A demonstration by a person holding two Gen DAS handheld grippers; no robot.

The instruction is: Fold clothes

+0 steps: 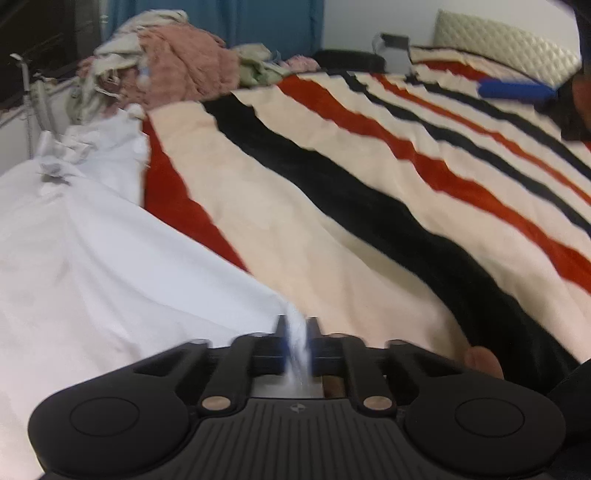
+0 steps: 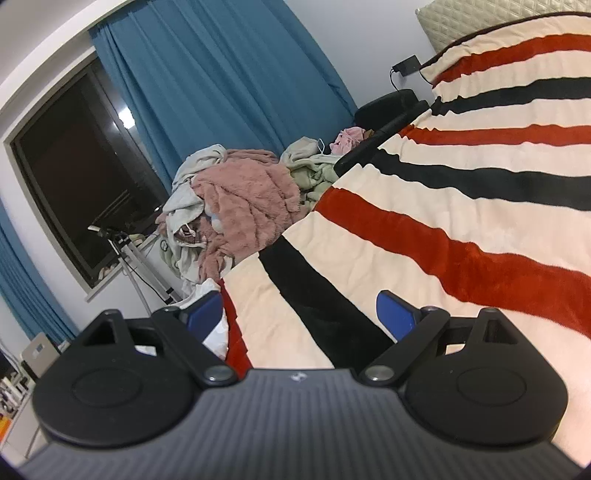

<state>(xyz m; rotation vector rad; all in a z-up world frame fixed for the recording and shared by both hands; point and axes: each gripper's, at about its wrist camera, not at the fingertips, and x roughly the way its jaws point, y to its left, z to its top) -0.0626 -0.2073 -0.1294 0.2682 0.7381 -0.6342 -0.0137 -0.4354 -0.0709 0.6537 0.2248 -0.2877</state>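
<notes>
White cloth (image 1: pixel 92 258): lies spread on the bed, at the left edge of the striped blanket. One corner is pulled up to a point.
Left gripper (image 1: pixel 296 332): its fingers are squeezed together on that corner of the white cloth. The picture is blurry here.
Right gripper (image 2: pixel 301 314): its blue fingers (image 2: pixel 397 314) are wide apart with nothing between them. It hangs over the striped blanket, near the blanket's left edge.
Striped blanket (image 1: pixel 332 221): cream with red and black stripes. It covers most of the bed.
Pile of clothes (image 2: pixel 243 206): a fuzzy pink thing on top, with pale grey and green things around it. It sits at the far left corner of the striped blanket, behind the white cloth.
Pillow (image 2: pixel 461 22): pale and quilted, at the far end of the striped blanket.
Blue curtain (image 2: pixel 221 74): hangs behind the pile of clothes.
Window (image 2: pixel 74 177): dark, left of the blue curtain.
</notes>
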